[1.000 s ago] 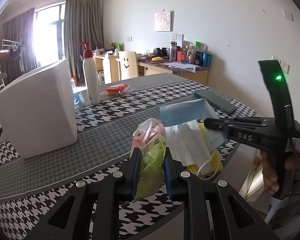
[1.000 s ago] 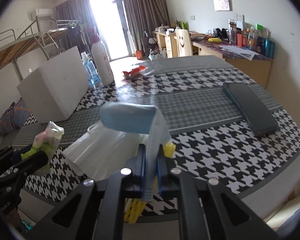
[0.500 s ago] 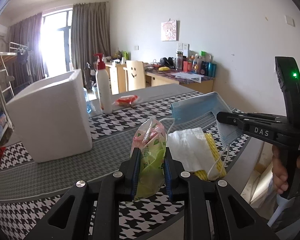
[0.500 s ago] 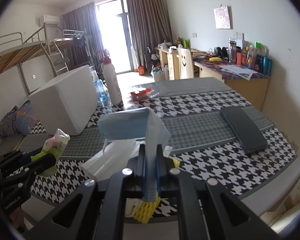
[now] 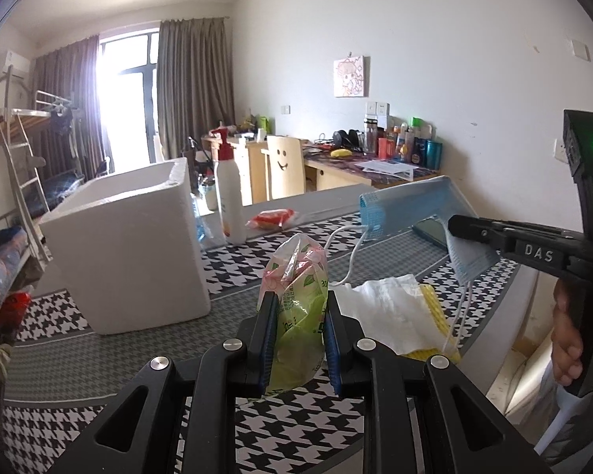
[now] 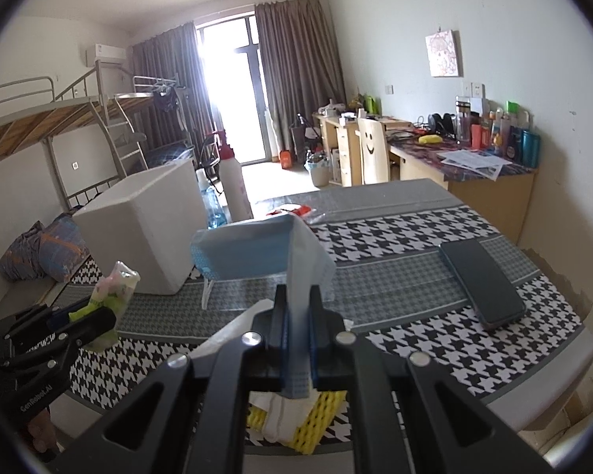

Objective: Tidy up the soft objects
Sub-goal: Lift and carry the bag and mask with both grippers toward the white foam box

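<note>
My left gripper [image 5: 299, 308] is shut on a green and pink tissue pack [image 5: 296, 300], held above the table's near edge; the same pack [image 6: 112, 288] shows at the left of the right wrist view. My right gripper [image 6: 297, 300] is shut on a blue face mask [image 6: 253, 252], lifted off the table with an ear loop dangling. In the left wrist view the mask [image 5: 411, 205] hangs from that gripper [image 5: 460, 227] at the right. Below it lie a white cloth [image 5: 391, 316] and a yellow sponge cloth [image 6: 316, 422]. A white foam box [image 5: 130, 252] stands open-topped at the left.
A white pump bottle [image 5: 229, 197] and a water bottle [image 6: 213, 207] stand beside the box, a red packet [image 5: 272, 217] behind. A dark phone [image 6: 482, 284] lies at the right of the houndstooth tablecloth [image 6: 415, 245]. A desk, a chair and a bunk bed fill the room behind.
Both grippers have risen with their loads. The mask has come up off the white cloth, and more of the room behind shows in both views.
</note>
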`<state>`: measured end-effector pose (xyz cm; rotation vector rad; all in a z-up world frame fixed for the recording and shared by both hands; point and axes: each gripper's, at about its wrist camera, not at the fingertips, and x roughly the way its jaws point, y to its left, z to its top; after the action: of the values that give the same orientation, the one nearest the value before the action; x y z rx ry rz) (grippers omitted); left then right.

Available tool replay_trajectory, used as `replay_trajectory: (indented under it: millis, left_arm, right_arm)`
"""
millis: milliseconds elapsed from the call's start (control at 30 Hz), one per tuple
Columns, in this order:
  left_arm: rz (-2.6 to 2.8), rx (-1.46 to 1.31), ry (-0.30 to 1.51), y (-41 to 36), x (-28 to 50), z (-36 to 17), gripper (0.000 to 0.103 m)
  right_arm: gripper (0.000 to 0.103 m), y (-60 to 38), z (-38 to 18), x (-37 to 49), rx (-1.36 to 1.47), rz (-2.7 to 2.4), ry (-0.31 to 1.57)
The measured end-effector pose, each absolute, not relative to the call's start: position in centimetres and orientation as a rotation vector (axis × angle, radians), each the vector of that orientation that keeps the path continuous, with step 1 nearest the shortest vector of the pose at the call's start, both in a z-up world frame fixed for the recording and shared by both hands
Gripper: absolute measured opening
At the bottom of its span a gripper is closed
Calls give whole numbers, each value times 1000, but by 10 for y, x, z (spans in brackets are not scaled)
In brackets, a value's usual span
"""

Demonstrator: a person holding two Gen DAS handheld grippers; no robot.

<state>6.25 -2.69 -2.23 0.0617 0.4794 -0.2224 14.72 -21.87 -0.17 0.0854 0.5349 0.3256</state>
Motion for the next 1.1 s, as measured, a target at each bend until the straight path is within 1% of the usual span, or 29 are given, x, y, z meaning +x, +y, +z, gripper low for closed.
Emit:
replay_trajectory:
  millis: [1100]
  left_arm:
    - [-184,81,443,-18,103,12,23]
  right_arm:
    - [11,-206,27,163,85,338,465]
